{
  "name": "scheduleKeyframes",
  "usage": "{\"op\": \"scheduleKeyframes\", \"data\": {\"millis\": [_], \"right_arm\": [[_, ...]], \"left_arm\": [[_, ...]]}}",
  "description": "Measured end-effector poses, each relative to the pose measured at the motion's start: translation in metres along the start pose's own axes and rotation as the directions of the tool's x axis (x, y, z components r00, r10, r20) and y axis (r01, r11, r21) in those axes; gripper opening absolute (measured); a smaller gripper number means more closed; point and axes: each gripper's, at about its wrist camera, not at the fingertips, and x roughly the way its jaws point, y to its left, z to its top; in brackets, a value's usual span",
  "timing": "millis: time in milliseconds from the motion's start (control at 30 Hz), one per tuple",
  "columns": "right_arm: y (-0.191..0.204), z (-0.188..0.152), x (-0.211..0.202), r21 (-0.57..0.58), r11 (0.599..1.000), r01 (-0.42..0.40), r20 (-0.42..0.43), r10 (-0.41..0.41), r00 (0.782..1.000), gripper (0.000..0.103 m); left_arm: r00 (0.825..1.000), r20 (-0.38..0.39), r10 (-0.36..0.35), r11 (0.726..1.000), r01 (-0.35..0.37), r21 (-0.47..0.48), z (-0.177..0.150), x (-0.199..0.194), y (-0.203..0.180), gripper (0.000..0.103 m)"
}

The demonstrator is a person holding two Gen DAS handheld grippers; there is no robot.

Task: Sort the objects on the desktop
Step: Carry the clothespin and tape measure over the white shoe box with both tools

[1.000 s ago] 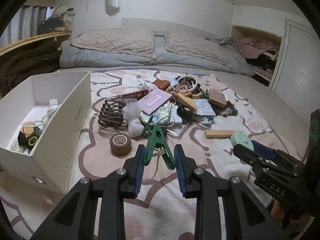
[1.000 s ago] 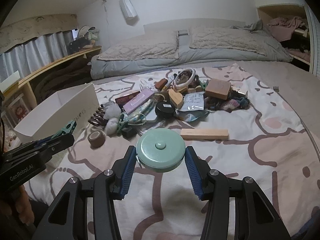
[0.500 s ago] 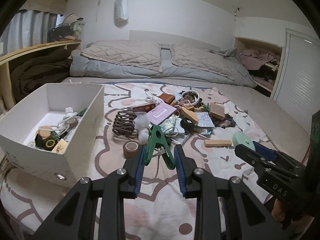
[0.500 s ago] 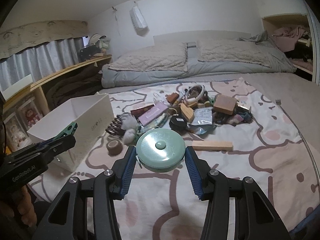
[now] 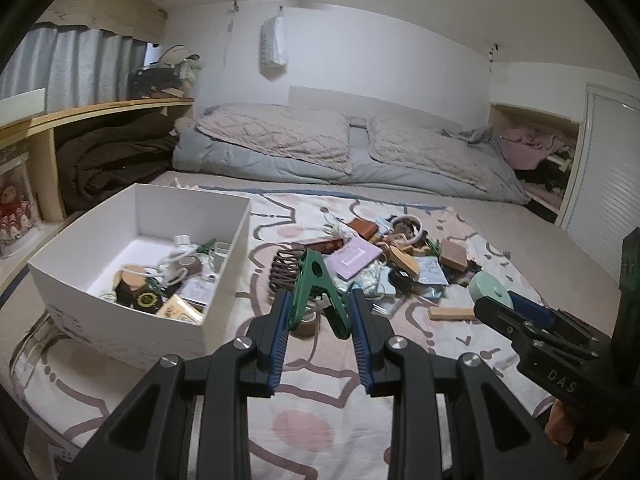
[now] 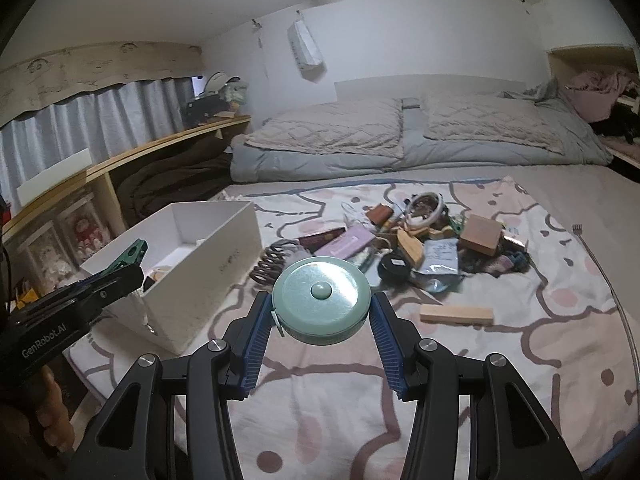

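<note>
My left gripper (image 5: 319,312) is shut on a green clamp (image 5: 316,284) and holds it above the bed, just right of the white box (image 5: 120,320). My right gripper (image 6: 320,316) is shut on a round mint-green tape measure (image 6: 321,300), held above the blanket. The white box (image 6: 208,264) holds several small items. A pile of desktop objects (image 5: 384,256) lies on the patterned blanket beyond both grippers; it also shows in the right wrist view (image 6: 420,236). The right gripper shows at the right edge of the left wrist view (image 5: 516,312), the left gripper at the left of the right wrist view (image 6: 116,272).
A wooden block (image 6: 456,314) lies alone on the blanket near the pile. A brown tape roll (image 5: 304,326) sits behind the clamp. A brown coil hair clip (image 6: 272,258) lies by the box. Pillows and a grey duvet (image 5: 320,152) lie at the back, a wooden shelf (image 5: 80,116) stands left.
Both grippers have risen and pulled back with their objects still held. The view now looks down into the white box, and the box sits closer to the left gripper.
</note>
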Motion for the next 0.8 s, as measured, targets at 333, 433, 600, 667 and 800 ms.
{"op": "scheduleKeyframes", "data": {"millis": [333,433,600,667,800], "right_arm": [[0.030,0.015,-0.007,-0.048,0.997,-0.066,0.027,0.068,0.997,0.050],[0.038,0.020,-0.006,-0.060,0.994,-0.093,0.029,0.094,0.995,0.050],[0.055,0.030,-0.001,-0.081,0.987,-0.136,0.029,0.139,0.990,0.050],[0.062,0.036,0.003,-0.084,0.984,-0.158,0.026,0.161,0.987,0.050],[0.074,0.042,0.008,-0.100,0.980,-0.172,0.027,0.175,0.984,0.050]], "left_arm": [[0.997,0.040,0.063,0.998,-0.062,-0.017,0.007,-0.021,0.020,0.029],[0.995,0.050,0.086,0.996,-0.084,-0.031,0.008,-0.026,0.030,0.029],[0.991,0.064,0.119,0.992,-0.116,-0.050,0.012,-0.030,0.047,0.029],[0.990,0.069,0.125,0.991,-0.122,-0.058,0.015,-0.031,0.053,0.029],[0.986,0.080,0.146,0.988,-0.141,-0.061,0.021,-0.029,0.067,0.029]]}}
